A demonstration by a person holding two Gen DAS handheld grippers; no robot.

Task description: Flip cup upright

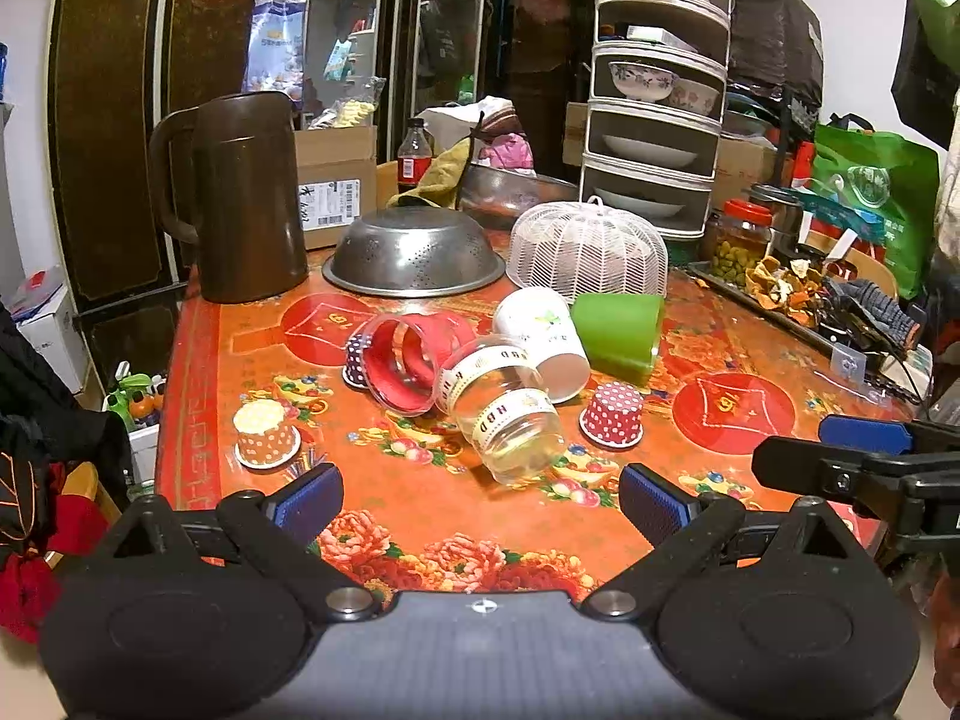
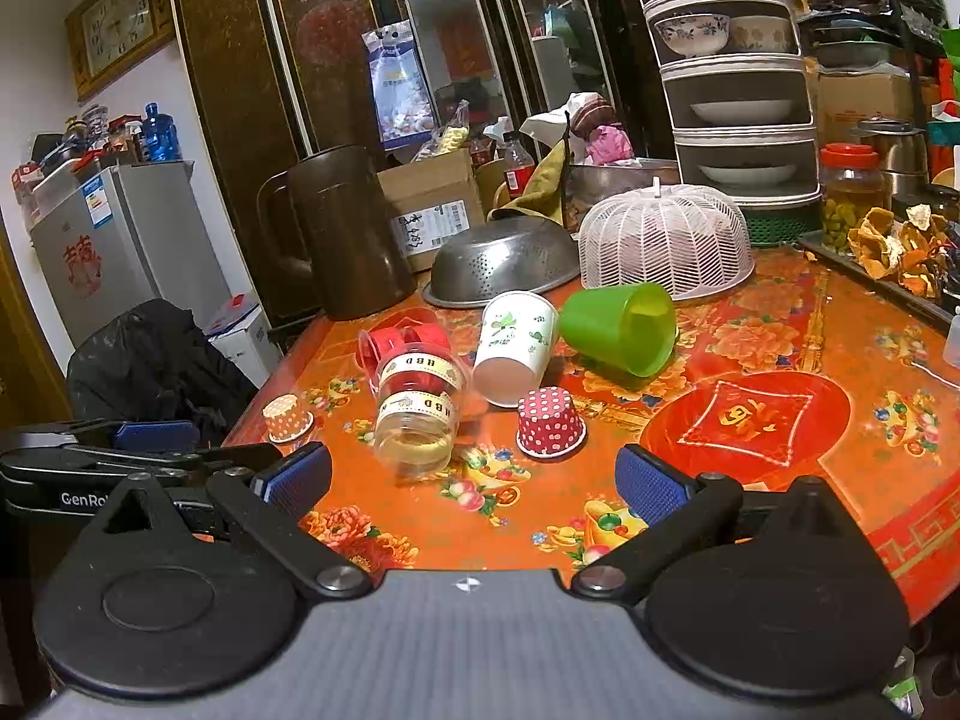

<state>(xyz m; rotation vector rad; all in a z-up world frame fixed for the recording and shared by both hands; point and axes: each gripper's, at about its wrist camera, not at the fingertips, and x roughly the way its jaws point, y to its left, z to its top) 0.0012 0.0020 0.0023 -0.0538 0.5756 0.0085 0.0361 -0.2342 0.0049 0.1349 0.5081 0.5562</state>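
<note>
Several cups lie on their sides mid-table: a clear cup with "HBD" ribbon [image 1: 504, 414] [image 2: 420, 414], a clear cup with red bands [image 1: 408, 360] [image 2: 402, 339], a white paper cup [image 1: 543, 342] [image 2: 513, 342] and a green plastic cup [image 1: 618, 327] [image 2: 621, 327]. A red dotted paper cup [image 1: 613, 414] [image 2: 551, 423] and an orange dotted one [image 1: 266, 435] [image 2: 288, 418] stand upside down. My left gripper [image 1: 480, 501] is open and empty, in front of the HBD cup. My right gripper [image 2: 474, 480] is open and empty, in front of the red dotted cup.
A brown jug [image 1: 246, 198], an upturned steel colander [image 1: 414, 252] and a white mesh food cover [image 1: 588, 252] stand behind the cups. A tiered dish rack [image 1: 657, 90], a jar [image 1: 741, 240] and a tray of peels [image 1: 786, 294] crowd the right. The floral tablecloth [image 1: 480, 540] covers the table.
</note>
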